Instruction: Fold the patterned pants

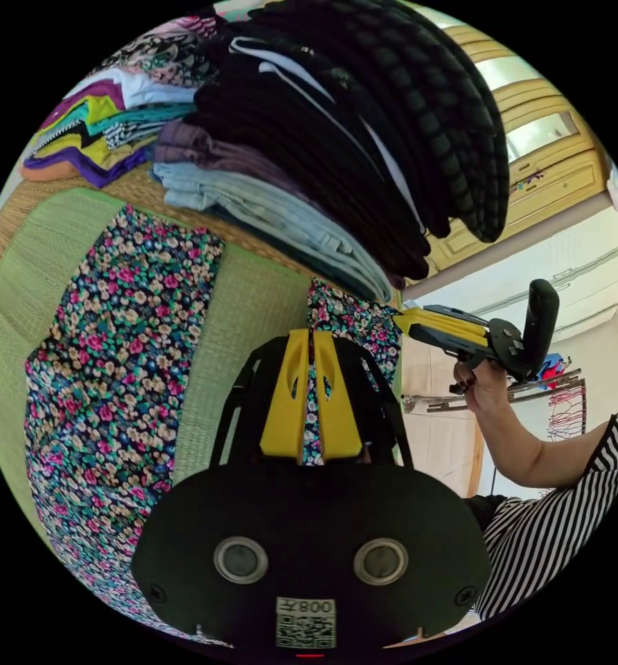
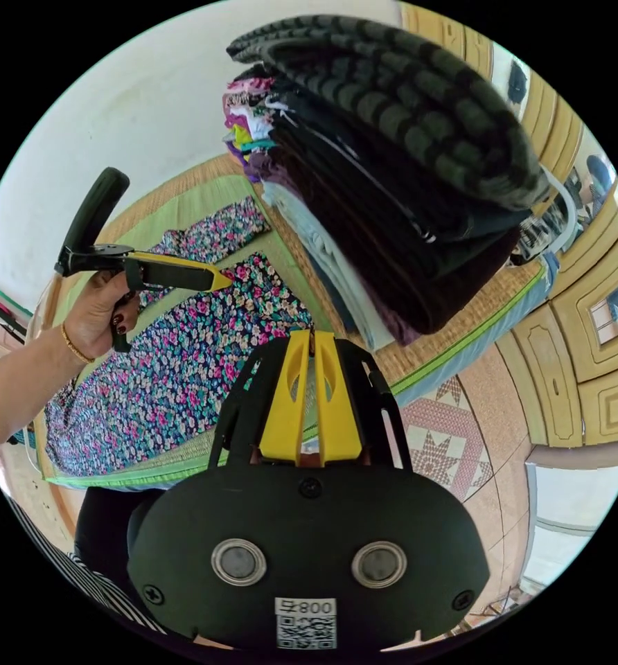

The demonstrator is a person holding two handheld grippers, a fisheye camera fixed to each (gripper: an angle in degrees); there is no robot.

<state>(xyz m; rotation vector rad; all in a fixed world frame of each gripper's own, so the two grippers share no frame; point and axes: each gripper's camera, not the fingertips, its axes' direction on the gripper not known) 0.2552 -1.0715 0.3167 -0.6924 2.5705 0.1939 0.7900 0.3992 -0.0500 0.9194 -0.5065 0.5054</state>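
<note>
Looking down my left gripper [image 1: 311,339], I see its yellow jaws drawn together with no cloth between them, their tips hovering over the near leg end of the patterned pants [image 1: 108,388]. The pants lie flat on a woven green mat [image 1: 253,325], thin fabric printed with small pink, cream and teal flowers on a dark ground; one leg runs off to the left of my jaws and the other sits right under their tips. Beyond the jaws rises a tall stack of folded clothes [image 1: 323,152]: pale blue denim at the bottom, dark knits with a white stripe above, and a ribbed grey-and-black piece on top. A second, brighter pile [image 1: 108,131] sits further left.

A white sticker with a square code and some small characters sits on each gripper body; I leave it unread.

From my right gripper [image 2: 312,338], the jaws are likewise pressed together and hold nothing, pointing at the mat edge just below the stack. To the left of these jaws the pants spread lengthwise, and a hand [image 2: 104,305] holds the left gripper above them. To the right lie patterned floor tiles [image 2: 447,436] and yellow panelled wooden doors [image 2: 586,360].
</note>
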